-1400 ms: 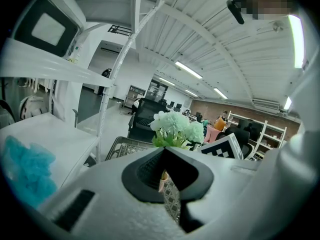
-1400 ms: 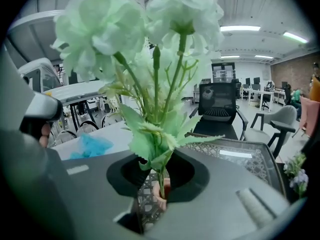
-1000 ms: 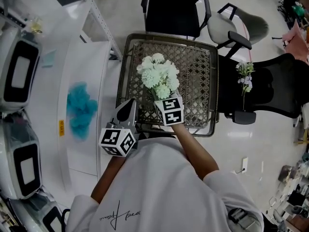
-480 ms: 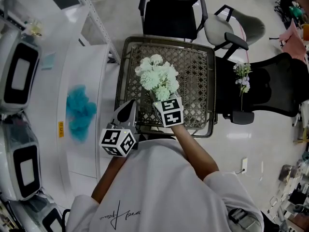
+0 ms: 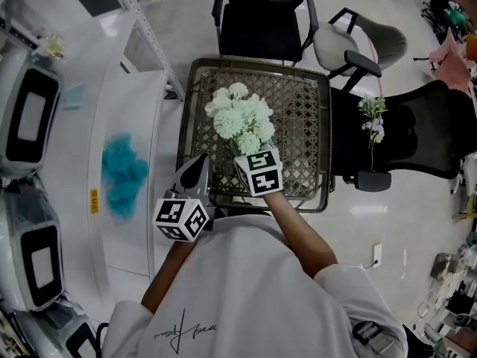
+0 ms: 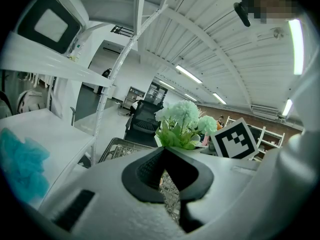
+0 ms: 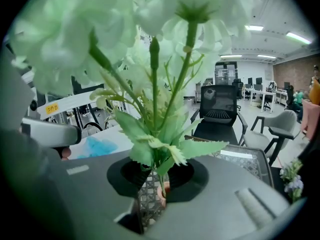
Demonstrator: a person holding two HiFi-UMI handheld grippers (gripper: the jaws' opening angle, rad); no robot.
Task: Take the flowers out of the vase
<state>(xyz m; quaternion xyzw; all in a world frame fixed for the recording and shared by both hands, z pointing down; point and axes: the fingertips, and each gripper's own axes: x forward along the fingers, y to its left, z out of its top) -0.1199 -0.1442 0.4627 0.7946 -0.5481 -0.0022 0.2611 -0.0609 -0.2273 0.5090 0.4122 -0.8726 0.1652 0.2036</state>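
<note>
**A person is holding a bunch of pale green flowers (image 5: 240,116) over a lattice-top table (image 5: 307,129) with the right gripper (image 7: 152,176).**

The right gripper's jaws are closing narrowly on the green stems just below the leaves. The blooms are spreading out ahead of the jaws, above the near left part of the table. The left gripper (image 6: 162,151) is hovering at the table's near left corner, its jaws drawn together at the tips and gripping nothing. A blue fluffy clump (image 5: 123,170) is lying on the white counter (image 5: 138,95) to the left of the table. A black office chair (image 5: 261,13) is standing beyond the table's far edge. A small sprig of pale flowers (image 5: 373,118) is resting on a second black chair (image 5: 425,136) to the table's right.
</note>
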